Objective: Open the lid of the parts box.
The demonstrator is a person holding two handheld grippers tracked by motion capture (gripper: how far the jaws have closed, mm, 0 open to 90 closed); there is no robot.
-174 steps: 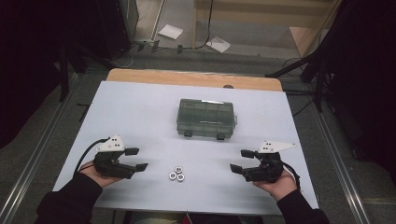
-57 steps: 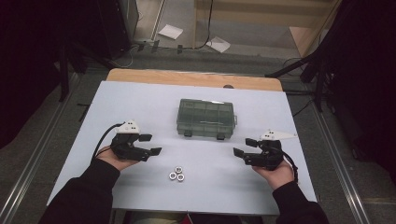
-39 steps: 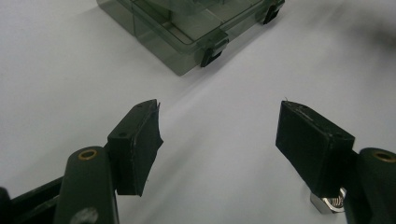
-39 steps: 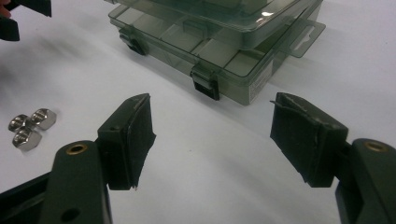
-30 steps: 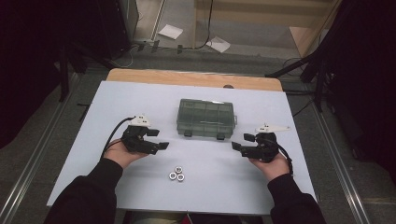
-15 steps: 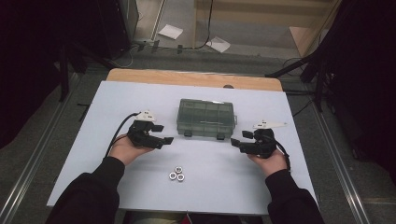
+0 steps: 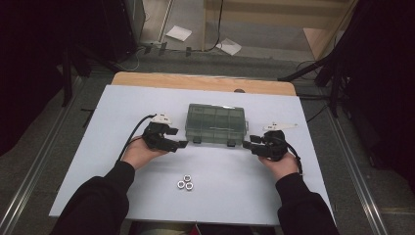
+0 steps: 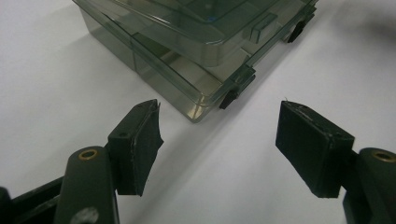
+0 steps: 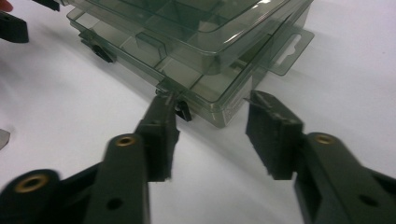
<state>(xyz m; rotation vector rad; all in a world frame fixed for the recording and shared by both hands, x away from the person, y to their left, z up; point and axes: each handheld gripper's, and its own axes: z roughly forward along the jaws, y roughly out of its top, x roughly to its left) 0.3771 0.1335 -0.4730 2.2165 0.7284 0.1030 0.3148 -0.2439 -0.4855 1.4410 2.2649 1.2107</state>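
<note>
A closed smoky-clear compartment box (image 7: 216, 124) lies mid-table. My left gripper (image 7: 179, 140) stands open at the box's front left corner; in the left gripper view its jaws (image 8: 219, 108) spread wide before that corner and its black latch (image 8: 229, 97), without touching. My right gripper (image 7: 248, 141) is at the front right corner. Its jaws (image 9: 212, 100) have just been closing and stand half open, the box's corner (image 9: 219, 109) between the tips; one fingertip (image 9: 163, 109) is at the black latch (image 9: 183, 110). I cannot see the pads pressing on it.
Three metal nuts (image 7: 186, 183) lie in a cluster on the white tabletop (image 7: 98, 161), nearer the front edge between the two forearms. A wooden strip (image 7: 195, 81) runs along the far edge. The box's hang tab (image 9: 289, 49) sticks out at its right end.
Both hands have come in from the table's front sides to the box's front corners. The left gripper moved right and a little farther in over the last second.
</note>
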